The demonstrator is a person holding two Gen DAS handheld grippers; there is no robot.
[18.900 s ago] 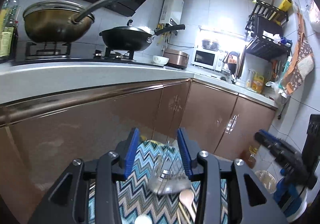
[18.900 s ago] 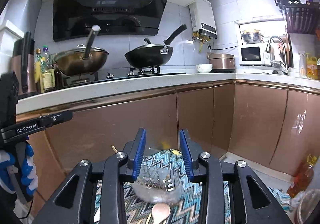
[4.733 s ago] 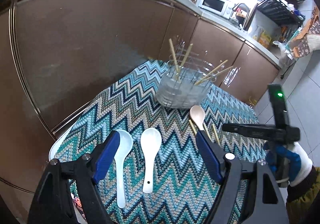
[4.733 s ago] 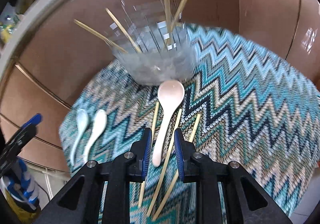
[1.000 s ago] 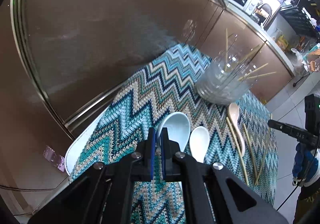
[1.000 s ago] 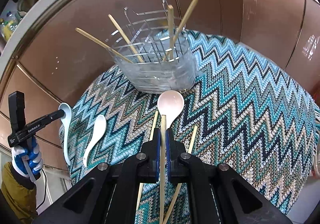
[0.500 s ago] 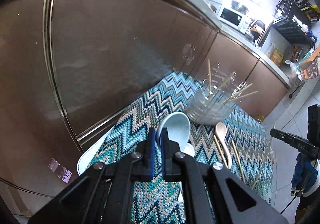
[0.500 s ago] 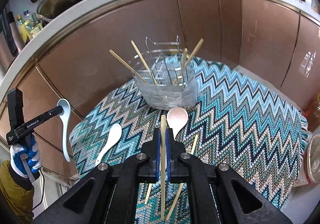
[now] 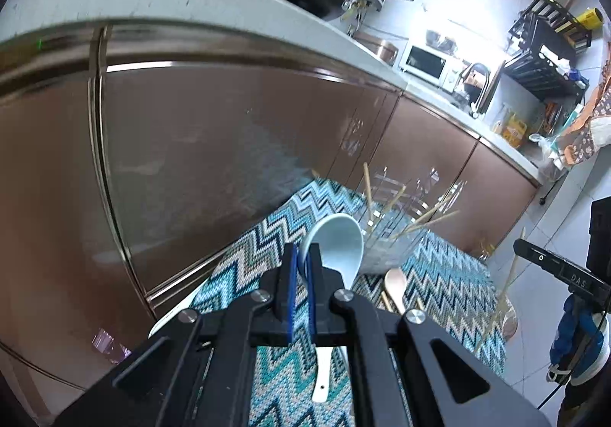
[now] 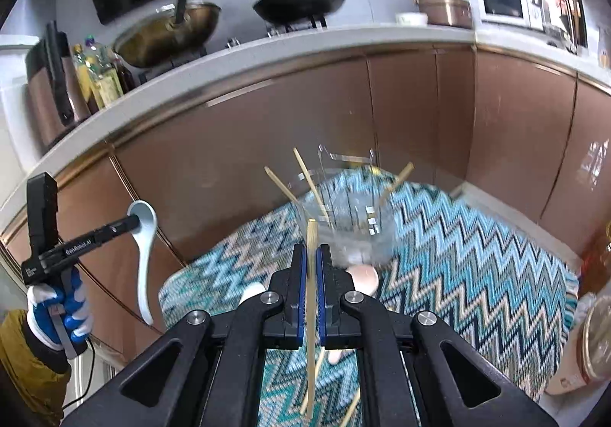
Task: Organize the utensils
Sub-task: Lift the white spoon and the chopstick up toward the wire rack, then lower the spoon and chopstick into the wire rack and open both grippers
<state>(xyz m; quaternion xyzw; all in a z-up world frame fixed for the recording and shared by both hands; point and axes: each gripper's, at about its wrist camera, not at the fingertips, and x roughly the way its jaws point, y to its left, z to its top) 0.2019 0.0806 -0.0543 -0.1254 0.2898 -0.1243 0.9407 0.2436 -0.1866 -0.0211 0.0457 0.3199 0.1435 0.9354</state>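
Pale blue ceramic spoon point(image 9: 336, 244): clamped in left gripper point(image 9: 301, 266), bowl forward, handle hanging down, aloft off the bench's left edge. Wooden chopstick point(image 10: 312, 274): pinched in right gripper point(image 10: 311, 266), long axis pointing ahead at the wire holder point(image 10: 349, 221), which stands on the zigzag cloth point(image 10: 477, 274) directly beyond; right gripper nearer. Both items hang higher than half a second ago. Pink spoon point(image 10: 362, 278) lies before the holder.

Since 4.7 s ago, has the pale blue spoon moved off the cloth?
Yes. The pale blue spoon is up off the zigzag cloth, shut in the left claw, left of the wire holder.
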